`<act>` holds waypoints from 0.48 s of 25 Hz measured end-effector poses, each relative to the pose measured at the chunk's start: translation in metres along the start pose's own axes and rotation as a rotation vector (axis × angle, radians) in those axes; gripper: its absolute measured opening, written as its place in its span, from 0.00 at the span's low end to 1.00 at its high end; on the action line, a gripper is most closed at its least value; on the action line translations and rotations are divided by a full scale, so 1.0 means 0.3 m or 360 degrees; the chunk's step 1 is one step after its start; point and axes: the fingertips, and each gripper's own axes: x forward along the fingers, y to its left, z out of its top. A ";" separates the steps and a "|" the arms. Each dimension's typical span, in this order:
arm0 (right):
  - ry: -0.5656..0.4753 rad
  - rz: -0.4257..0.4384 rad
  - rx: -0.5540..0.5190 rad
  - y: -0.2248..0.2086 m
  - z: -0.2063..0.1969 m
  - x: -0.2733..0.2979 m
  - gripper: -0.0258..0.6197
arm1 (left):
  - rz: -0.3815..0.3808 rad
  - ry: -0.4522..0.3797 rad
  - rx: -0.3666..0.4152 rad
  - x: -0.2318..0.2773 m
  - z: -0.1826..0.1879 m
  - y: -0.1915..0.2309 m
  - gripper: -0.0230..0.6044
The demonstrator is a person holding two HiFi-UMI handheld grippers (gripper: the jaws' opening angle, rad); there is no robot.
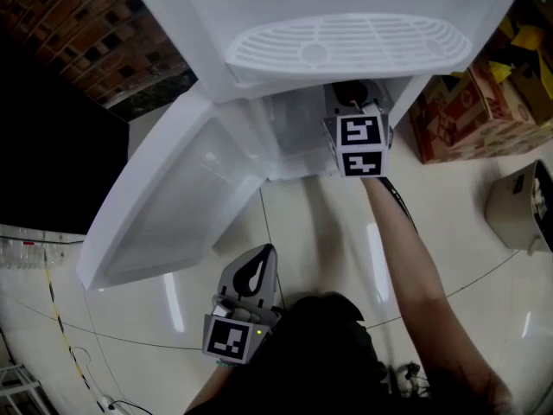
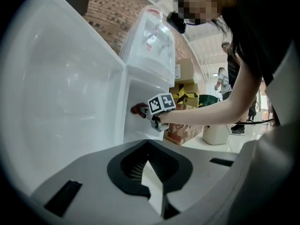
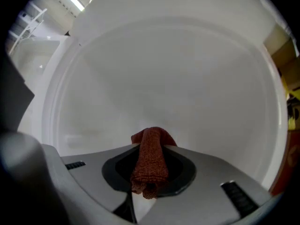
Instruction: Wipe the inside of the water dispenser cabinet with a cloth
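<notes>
Reaching into the lower cabinet (image 1: pixel 294 137) of the white water dispenser (image 1: pixel 259 15), the right gripper (image 3: pixel 149 170) has its jaws clamped on a rust-red knitted cloth (image 3: pixel 150 156). The cloth is bunched into a narrow roll between the dark pads, with a folded end poking out past the tips toward the cabinet's pale inner wall (image 3: pixel 178 88) and a shorter end hanging back between the jaws. Whether the cloth is touching that wall cannot be told from the right gripper view.

In the head view, the right gripper's marker cube sits at the right side of the cabinet opening, just under the slotted drip tray (image 1: pixel 346 46), with the person's bare forearm (image 1: pixel 406 258) stretched out behind it. The cabinet door (image 1: pixel 164 206) is swung wide open to the left.

The left gripper (image 1: pixel 266 256) is held low and near the person, well apart from the dispenser and above the glossy tiled floor (image 1: pixel 328 223). Its jaws are together at the tips with nothing between them – only a thin sliver of pale floor shows behind the pads.

To the right of the dispenser stands a red-printed cardboard box (image 1: pixel 462 115), and nearer on the right a beige container (image 1: pixel 514 206) – a brick wall (image 1: pixel 78 33) lies at the far left
</notes>
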 end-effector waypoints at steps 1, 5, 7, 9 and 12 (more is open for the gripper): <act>-0.0073 -0.0044 -0.0039 -0.009 0.065 -0.018 0.16 | -0.0001 0.0001 0.0000 0.001 0.000 -0.001 0.00; -0.0243 -0.0266 -0.0181 -0.047 0.235 -0.088 0.16 | -0.0002 0.0000 0.0005 0.001 0.000 -0.004 0.00; -0.0248 -0.0338 -0.0176 -0.063 0.255 -0.101 0.16 | 0.0003 -0.0001 0.0007 -0.002 0.001 -0.001 0.00; -0.0197 -0.0394 -0.0129 -0.090 0.232 -0.095 0.16 | 0.0007 -0.0007 0.0010 -0.004 0.004 0.004 0.00; -0.0071 -0.0448 -0.0014 -0.138 0.140 -0.089 0.16 | 0.0017 -0.0011 0.0004 -0.009 0.003 0.012 0.00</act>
